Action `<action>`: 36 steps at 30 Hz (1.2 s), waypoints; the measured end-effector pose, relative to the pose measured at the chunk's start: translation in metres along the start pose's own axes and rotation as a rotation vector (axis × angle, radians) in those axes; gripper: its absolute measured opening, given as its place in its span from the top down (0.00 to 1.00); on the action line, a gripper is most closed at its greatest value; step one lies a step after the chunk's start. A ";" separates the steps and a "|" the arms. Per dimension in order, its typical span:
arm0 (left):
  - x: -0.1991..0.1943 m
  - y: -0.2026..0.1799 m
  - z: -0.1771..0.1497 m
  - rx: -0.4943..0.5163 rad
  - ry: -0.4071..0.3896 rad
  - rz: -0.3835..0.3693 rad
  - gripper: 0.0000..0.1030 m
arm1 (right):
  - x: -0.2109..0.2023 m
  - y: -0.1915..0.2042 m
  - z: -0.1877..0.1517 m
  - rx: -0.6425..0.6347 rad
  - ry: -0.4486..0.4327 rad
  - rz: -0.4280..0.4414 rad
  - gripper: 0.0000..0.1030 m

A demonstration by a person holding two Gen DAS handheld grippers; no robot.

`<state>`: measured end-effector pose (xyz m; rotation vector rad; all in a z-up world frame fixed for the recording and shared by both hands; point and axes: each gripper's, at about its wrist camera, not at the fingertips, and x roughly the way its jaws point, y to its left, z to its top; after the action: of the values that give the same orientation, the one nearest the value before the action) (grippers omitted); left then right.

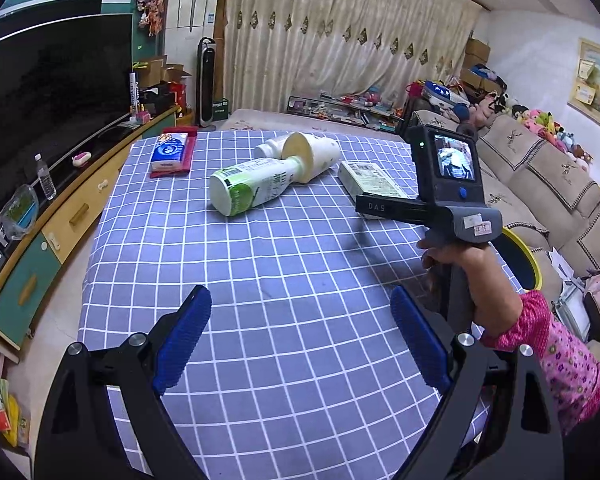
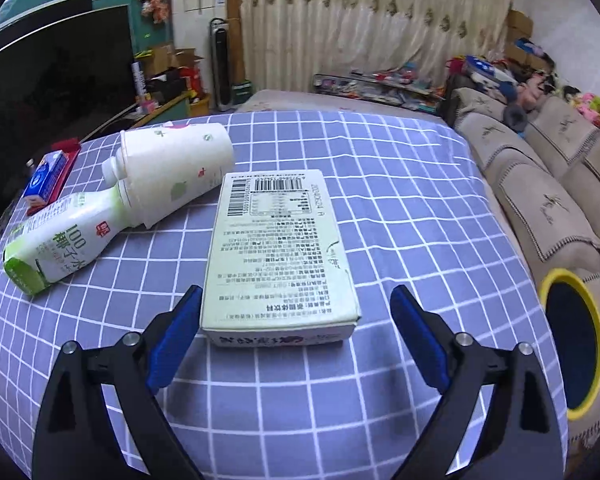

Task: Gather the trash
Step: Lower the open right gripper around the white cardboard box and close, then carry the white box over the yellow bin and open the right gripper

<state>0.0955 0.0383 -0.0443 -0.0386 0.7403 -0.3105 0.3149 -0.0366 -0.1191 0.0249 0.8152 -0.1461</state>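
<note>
- Evidently the right gripper (image 2: pixel 296 334) hangs low at centre frame, jaws spread either side of the box (image 2: pixel 278 250), lined up to pinch it.
- Left gripper (image 1: pixel 300 340), jaws spread and empty, waits above the desk (image 1: pixel 280 280).
- Bin (image 2: pixel 572 340) sits lower right, handy for dropping.

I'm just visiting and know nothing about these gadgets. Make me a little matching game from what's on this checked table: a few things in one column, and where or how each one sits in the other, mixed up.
Things:
1. green-and-white bottle
2. paper cup
3. flat box
4. tissue pack

Places or states:
A. lying printed side up, its near end between the open fingers of the right gripper
B. resting on a red tray at the far left of the table
C. lying on its side with its neck poking into something
D. tipped over, its mouth around a bottle's neck

Pairs: 1-C, 2-D, 3-A, 4-B
</note>
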 end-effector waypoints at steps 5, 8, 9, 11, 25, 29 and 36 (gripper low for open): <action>0.005 -0.004 0.000 0.001 0.012 -0.003 0.13 | 0.010 -0.006 0.007 0.027 0.021 0.066 0.14; 0.009 -0.005 -0.001 -0.002 0.023 -0.007 0.13 | 0.014 0.002 0.011 0.026 0.028 0.072 0.14; 0.010 -0.004 -0.001 -0.003 0.025 -0.008 0.13 | 0.017 0.003 0.016 0.031 0.030 0.071 0.14; 0.011 -0.005 -0.002 -0.002 0.027 -0.012 0.13 | 0.017 0.004 0.016 0.042 0.035 0.068 0.19; 0.030 0.001 -0.005 -0.014 0.055 -0.035 0.13 | -0.066 -0.045 -0.005 0.015 -0.058 0.222 0.35; 0.035 -0.003 -0.004 -0.006 0.058 -0.045 0.13 | -0.089 -0.069 -0.019 0.016 -0.066 0.240 0.35; 0.044 -0.021 0.000 0.030 0.070 -0.049 0.13 | -0.114 -0.137 -0.041 0.091 -0.089 0.169 0.35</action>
<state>0.1207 0.0059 -0.0700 -0.0180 0.8050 -0.3712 0.1896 -0.1556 -0.0596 0.1714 0.7138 -0.0246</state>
